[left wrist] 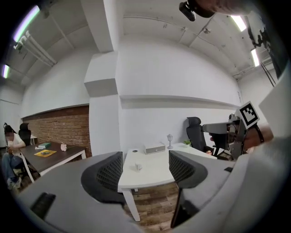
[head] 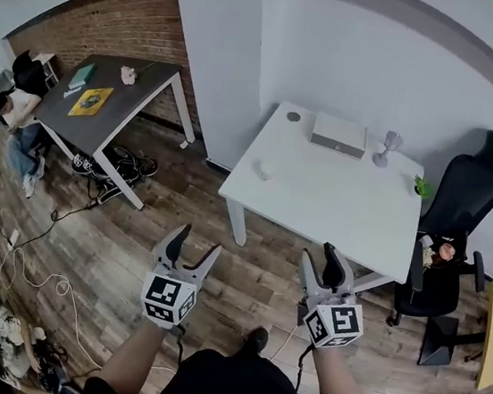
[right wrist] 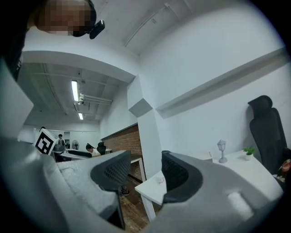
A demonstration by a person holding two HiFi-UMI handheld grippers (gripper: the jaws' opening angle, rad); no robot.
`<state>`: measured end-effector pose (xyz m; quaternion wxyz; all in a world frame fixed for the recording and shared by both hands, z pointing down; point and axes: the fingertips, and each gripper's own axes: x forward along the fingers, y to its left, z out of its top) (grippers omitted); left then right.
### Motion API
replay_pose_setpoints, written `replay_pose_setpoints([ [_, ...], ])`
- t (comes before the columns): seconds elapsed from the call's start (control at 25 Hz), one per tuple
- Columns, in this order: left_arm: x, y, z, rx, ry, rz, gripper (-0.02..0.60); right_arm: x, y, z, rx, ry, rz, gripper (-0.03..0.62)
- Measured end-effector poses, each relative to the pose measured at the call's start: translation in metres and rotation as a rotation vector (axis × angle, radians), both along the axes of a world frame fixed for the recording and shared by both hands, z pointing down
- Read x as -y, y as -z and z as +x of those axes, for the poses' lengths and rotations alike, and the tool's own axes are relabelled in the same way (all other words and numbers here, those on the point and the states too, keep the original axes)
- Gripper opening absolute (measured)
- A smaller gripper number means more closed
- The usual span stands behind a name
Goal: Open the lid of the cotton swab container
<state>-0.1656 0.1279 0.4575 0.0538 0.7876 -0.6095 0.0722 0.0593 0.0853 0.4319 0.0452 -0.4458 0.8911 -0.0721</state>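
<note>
Fingers (left wrist: 109,175) wide on left gripper (head: 198,241) and right gripper (head: 320,254), both empty. Swab container (head: 265,169) sits on white table (head: 334,212) near its left edge, straight ahead, well apart, centred between both grippers. Neither clearly nearer; lid too small to read.

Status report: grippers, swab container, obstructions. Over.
Left gripper and right gripper open, empty, short of the table. Container on table, untouched. Chair off to the right, nothing in the way.
</note>
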Motion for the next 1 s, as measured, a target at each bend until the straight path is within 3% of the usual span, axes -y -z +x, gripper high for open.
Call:
replay_pose_setpoints([
  [0.24, 0.053, -0.011, 0.004, 0.027, 0.004, -0.029, 0.313, 0.049, 0.005, 0.017, 0.019, -0.021, 0.001, 0.210],
  [0.56, 0.141, -0.056, -0.001, 0.031, -0.050, -0.084, 0.313, 0.107, 0.003, 0.031, -0.019, -0.101, 0.011, 0.210],
  [0.72, 0.192, -0.083, -0.003, 0.026, -0.100, -0.107, 0.313, 0.145, 0.004, 0.033, -0.050, -0.167, 0.025, 0.210],
  [1.0, 0.275, -0.136, 0.000, 0.102, -0.243, -0.161, 0.313, 0.220, 0.006, 0.010, -0.081, -0.274, -0.005, 0.210],
])
